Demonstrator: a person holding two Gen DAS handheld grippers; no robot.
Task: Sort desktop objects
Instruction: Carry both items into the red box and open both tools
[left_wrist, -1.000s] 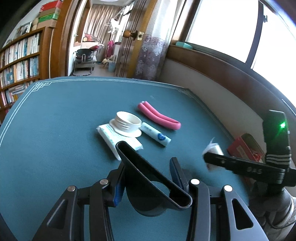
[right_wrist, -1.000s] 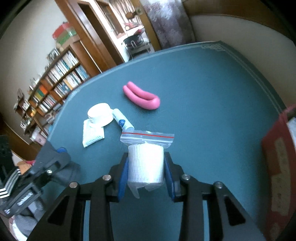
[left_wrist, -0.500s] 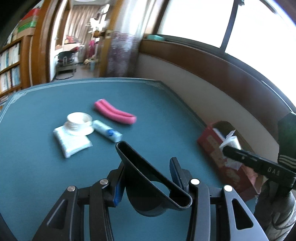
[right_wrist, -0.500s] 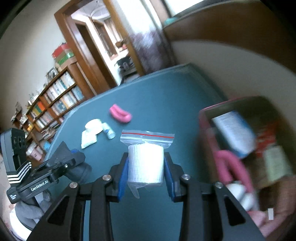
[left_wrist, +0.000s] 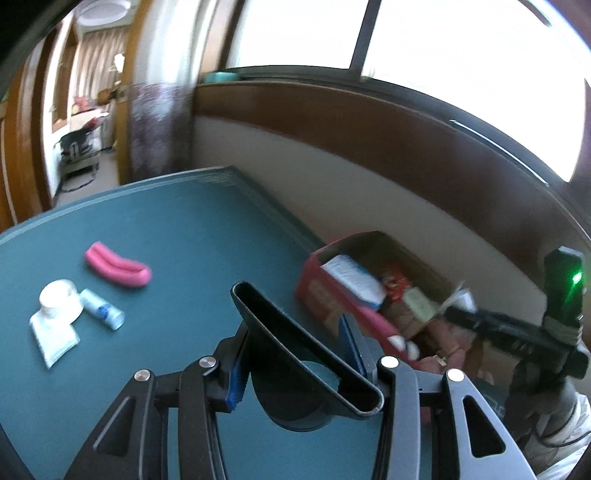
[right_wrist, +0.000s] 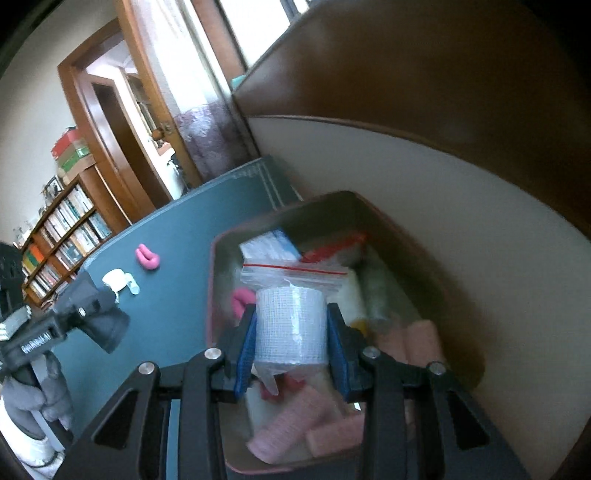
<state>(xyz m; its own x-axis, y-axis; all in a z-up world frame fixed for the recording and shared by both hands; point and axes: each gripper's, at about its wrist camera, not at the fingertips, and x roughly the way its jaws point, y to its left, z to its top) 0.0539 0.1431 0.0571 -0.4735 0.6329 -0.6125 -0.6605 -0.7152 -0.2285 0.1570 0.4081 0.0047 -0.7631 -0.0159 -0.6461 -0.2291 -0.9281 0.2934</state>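
- The right gripper (right_wrist: 291, 325) is clamped on a white gauze roll (right_wrist: 291, 325) sealed in a clear zip bag (right_wrist: 295, 275) with a red strip; its blue pads (right_wrist: 246, 343) press both sides of the roll.
- That roll hangs above the open red box (right_wrist: 218, 258), over its near half; whether it touches the contents below cannot be told.
- The box sits at the right edge of the green table (right_wrist: 177, 288), against the cream wall, and holds pink rolls (right_wrist: 284, 424), a blue-and-white packet (right_wrist: 269, 247) and other blurred wrapped items.
- The left gripper (left_wrist: 295, 354) grips a black funnel-shaped scoop (left_wrist: 295, 354), tilted with its long lip pointing far and left; its fingers are closed narrow on the scoop's sides.
- In the left wrist view the red box (left_wrist: 317, 295) lies just to the right of the scoop, with the right gripper (left_wrist: 517, 332) over its near end.
- On the table's left part lie a pink curved foam piece (left_wrist: 118, 266), a white lid-like cap (left_wrist: 59, 299) resting on a white flat packet (left_wrist: 53, 338), and a small white tube (left_wrist: 101, 314) with a blue mark touching the cap's right side.
- The pink piece lies farther off than the cap and tube, apart from them.
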